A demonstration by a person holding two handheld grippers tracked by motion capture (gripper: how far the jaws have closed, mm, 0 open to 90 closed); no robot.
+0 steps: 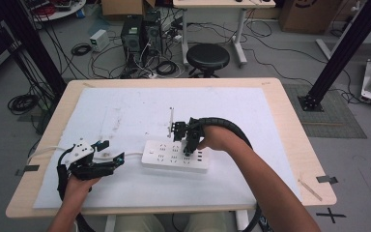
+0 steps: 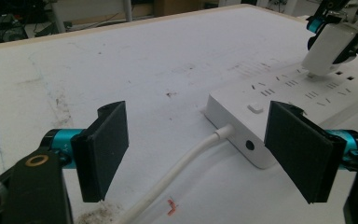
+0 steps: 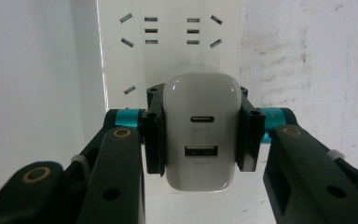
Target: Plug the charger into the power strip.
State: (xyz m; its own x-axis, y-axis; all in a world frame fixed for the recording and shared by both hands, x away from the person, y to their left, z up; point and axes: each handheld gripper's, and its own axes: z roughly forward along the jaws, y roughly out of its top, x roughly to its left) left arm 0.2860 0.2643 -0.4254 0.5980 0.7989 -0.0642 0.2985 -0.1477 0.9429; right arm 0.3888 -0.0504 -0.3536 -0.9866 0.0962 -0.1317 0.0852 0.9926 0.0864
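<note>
A white power strip (image 1: 175, 156) lies on the white sheet near the table's front middle, its cable (image 2: 186, 163) running off to the left. My right gripper (image 1: 189, 145) points down over the strip and is shut on a white USB charger (image 3: 201, 135), which is clamped between its pads above the strip's sockets (image 3: 170, 32). In the left gripper view the charger (image 2: 326, 46) hangs tilted just over the strip (image 2: 279, 100), its base at the socket face. My left gripper (image 1: 110, 155) rests left of the strip's cable end, open, jaws on either side of the cable, nothing held.
A white sheet (image 1: 125, 111) covers most of the wooden table (image 1: 290, 121). A black stool (image 1: 207, 57), computer cases (image 1: 140, 34) and loose cables stand on the floor beyond the far edge. A small red scrap (image 2: 171, 207) lies by the cable.
</note>
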